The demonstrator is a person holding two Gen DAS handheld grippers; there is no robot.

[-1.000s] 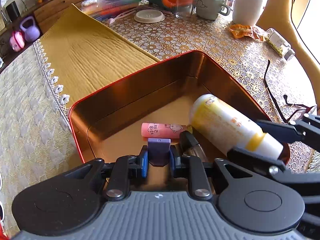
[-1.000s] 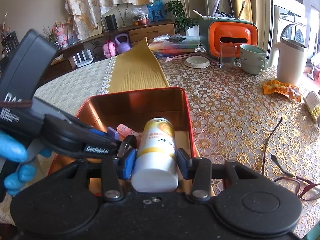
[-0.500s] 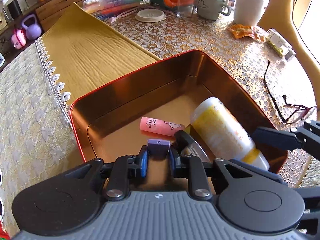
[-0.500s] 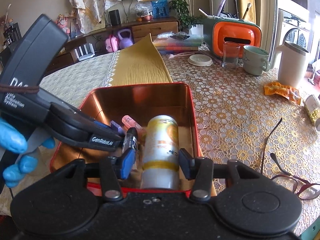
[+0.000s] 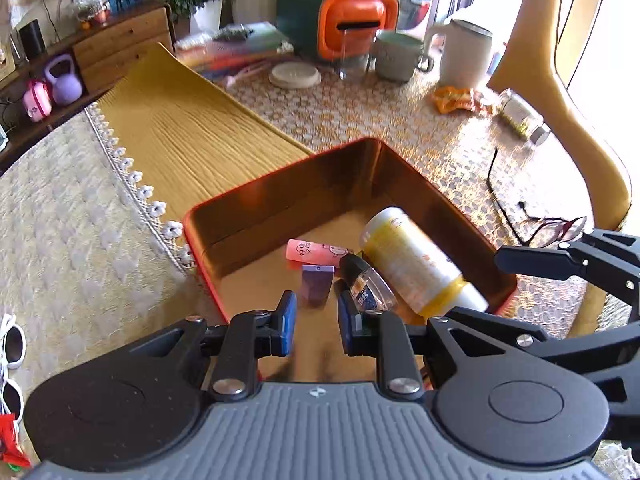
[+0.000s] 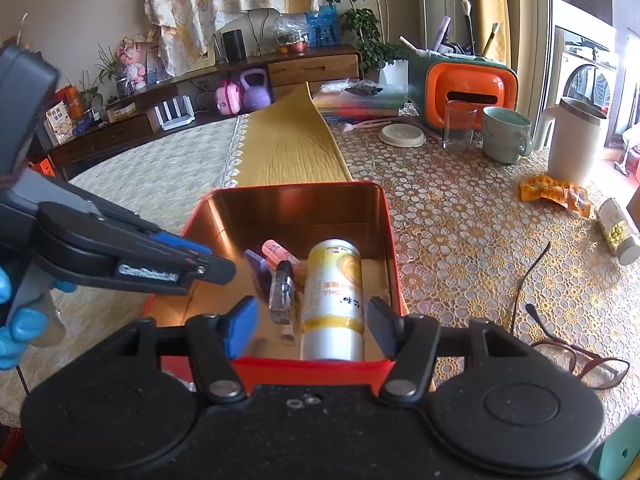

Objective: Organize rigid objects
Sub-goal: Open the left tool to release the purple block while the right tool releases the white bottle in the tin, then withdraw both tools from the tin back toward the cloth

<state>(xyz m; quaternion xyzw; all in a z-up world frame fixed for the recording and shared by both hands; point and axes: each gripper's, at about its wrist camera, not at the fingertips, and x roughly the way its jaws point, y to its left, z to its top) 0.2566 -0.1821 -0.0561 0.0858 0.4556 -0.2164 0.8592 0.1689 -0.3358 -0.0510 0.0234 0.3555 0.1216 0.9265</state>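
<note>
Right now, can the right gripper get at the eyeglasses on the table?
Probably yes. The eyeglasses lie on bare tablecloth right of the red tin, nothing around them. The right gripper has its jaws opening with nothing clamped; the yellow bottle lies loose in the tin.

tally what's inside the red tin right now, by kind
Yellow-and-white bottle: 1
Small clear bottle with black cap: 1
Pink tube: 1
Purple block: 1
Total in the red tin: 4
</note>
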